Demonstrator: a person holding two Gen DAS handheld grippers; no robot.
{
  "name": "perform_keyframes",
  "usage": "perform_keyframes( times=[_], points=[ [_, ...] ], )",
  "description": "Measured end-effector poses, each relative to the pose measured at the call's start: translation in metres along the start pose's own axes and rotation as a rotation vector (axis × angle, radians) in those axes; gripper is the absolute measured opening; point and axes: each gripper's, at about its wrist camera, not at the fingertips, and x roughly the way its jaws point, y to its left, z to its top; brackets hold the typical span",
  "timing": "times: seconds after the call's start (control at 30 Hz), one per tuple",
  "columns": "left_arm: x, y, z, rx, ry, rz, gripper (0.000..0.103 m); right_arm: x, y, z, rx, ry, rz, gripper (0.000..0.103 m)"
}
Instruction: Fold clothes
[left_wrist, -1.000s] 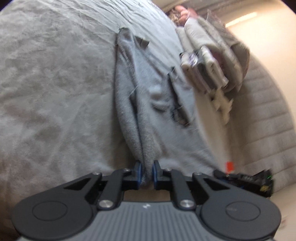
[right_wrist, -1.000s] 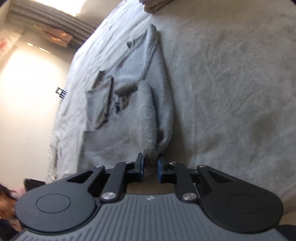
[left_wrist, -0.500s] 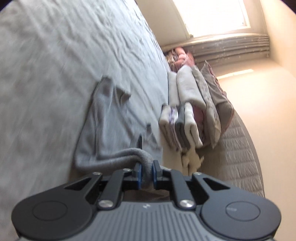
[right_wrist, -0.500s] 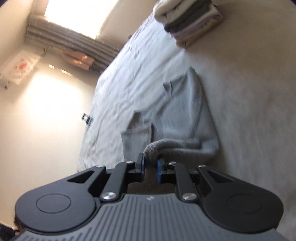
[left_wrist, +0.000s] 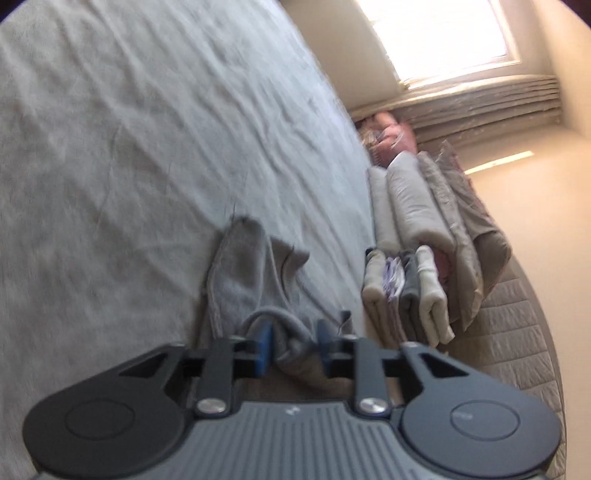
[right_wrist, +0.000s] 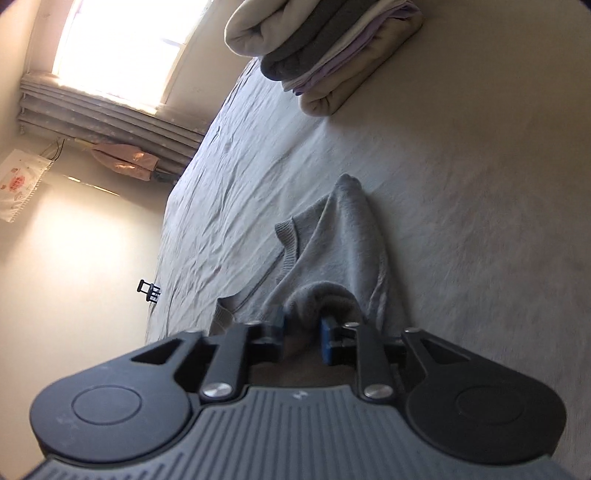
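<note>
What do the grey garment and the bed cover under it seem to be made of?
Grey garment: looks like soft knitted yarn, matte, with a fuzzy nap and a ribbed edge. Bed cover: seems a thin woven sheet, matte, pale grey, with fine creases. The exact fibre cannot be told.

My left tool (left_wrist: 293, 347) and right tool (right_wrist: 302, 338) look alike: matte black arms, silver screws, round side discs, ribbed grey body, and blue pads (left_wrist: 264, 349) on the fingers.
</note>
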Motion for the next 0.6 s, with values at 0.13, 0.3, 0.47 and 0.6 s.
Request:
perform_keyframes(
  times=[0.13,0.3,0.47,0.6],
  points=[
    [0.001,0.001,0.004,0.078,-0.044,0.002,0.047,-0.012,0.001,0.002,-0.086,-0.057,0.039,0.054],
    [0.015,-0.009,0.004,0.22,-0.066,0.046,0.047,-0.014,-0.008,0.007,-0.109,-0.109,0.07,0.054],
    [0.029,-0.013,0.0,0.293,-0.085,0.036,0.044,0.005,-0.009,0.004,-0.194,-0.091,0.0,0.054],
    [0.039,-0.013,-0.005,0.34,-0.075,0.074,0.036,0.019,-0.008,-0.001,-0.273,-0.08,-0.036,0.053]
  ],
)
